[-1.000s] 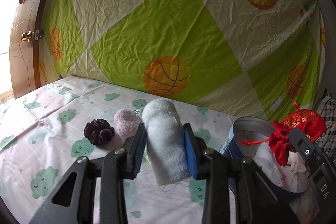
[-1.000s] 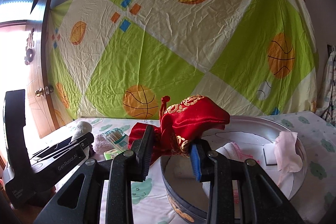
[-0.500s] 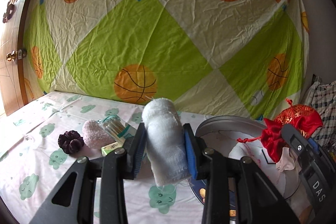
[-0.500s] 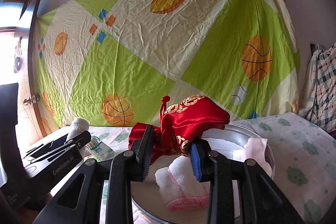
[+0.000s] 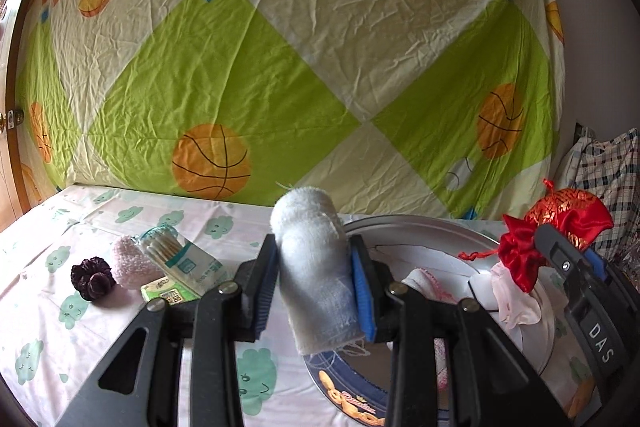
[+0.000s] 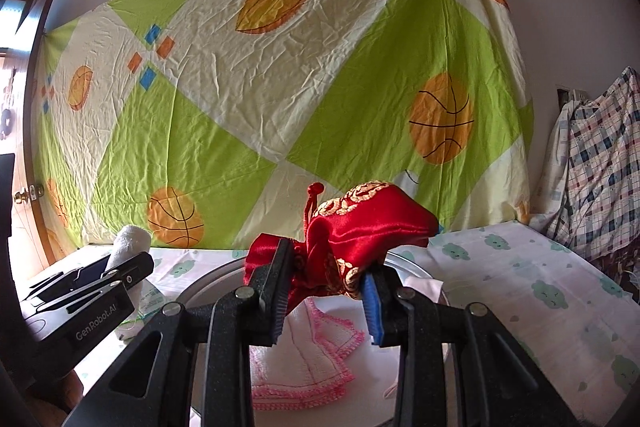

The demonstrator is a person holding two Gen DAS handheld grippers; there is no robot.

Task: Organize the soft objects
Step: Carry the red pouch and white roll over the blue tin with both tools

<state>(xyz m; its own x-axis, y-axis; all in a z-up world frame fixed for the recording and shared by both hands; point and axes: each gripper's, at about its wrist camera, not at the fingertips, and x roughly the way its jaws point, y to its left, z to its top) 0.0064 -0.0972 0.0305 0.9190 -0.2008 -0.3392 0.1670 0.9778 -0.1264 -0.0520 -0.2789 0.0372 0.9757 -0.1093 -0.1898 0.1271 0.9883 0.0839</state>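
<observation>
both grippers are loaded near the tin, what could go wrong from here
The left gripper pinches the rolled white towel mid-length, its lower end hanging free, so it may unroll or catch the round tin rim. The right gripper holds the slippery red satin pouch by its gathered neck; it could slide out. Both grippers crowd the tin and might bump.

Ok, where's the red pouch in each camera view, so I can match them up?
Left wrist view: the red pouch is at the far right, held by the right gripper above the tin.
Right wrist view: the red pouch is at centre, clamped in the right gripper.
Shared landmark: the pink-edged cloth inside the tin, also visible in the left view.
</observation>
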